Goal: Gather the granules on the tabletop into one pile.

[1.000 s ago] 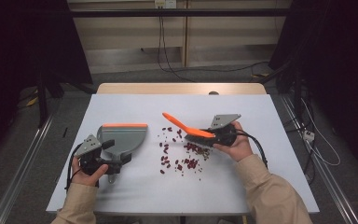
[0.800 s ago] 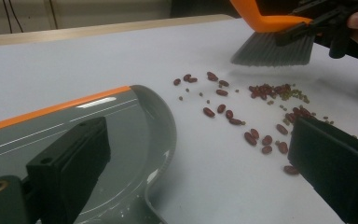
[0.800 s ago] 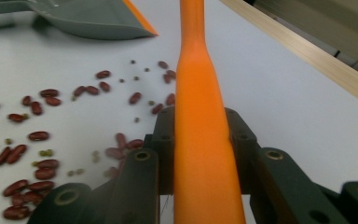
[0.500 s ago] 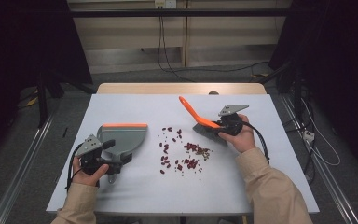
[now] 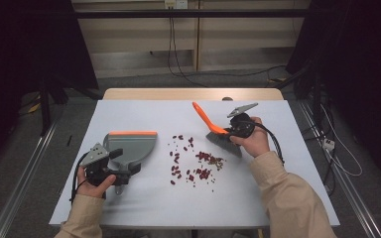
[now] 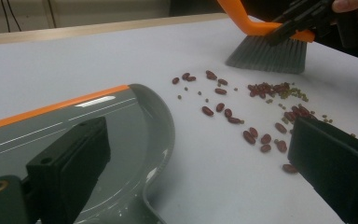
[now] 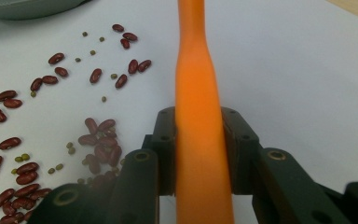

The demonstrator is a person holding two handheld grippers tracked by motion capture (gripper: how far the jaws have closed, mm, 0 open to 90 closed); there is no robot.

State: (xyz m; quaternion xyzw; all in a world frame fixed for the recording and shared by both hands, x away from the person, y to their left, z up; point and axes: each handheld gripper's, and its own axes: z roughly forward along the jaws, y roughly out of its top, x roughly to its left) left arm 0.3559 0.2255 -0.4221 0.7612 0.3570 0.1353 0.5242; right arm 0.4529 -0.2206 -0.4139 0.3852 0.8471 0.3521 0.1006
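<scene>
A small brush (image 5: 217,135) with an orange handle is clamped between the closed jaws of the right gripper (image 5: 233,130), the pads pressing on either side of the handle in the right gripper view. Its grey bristles are set on the white table (image 5: 278,188) at the right edge of a scatter of red beans (image 5: 193,161) mixed with small green ones. To the left of the beans a grey dustpan (image 5: 131,146) with an orange lip is seen lying flat. The left gripper (image 5: 114,166) is placed at the dustpan's handle with its jaws spread wide, one over the pan, the other over the bare table.
</scene>
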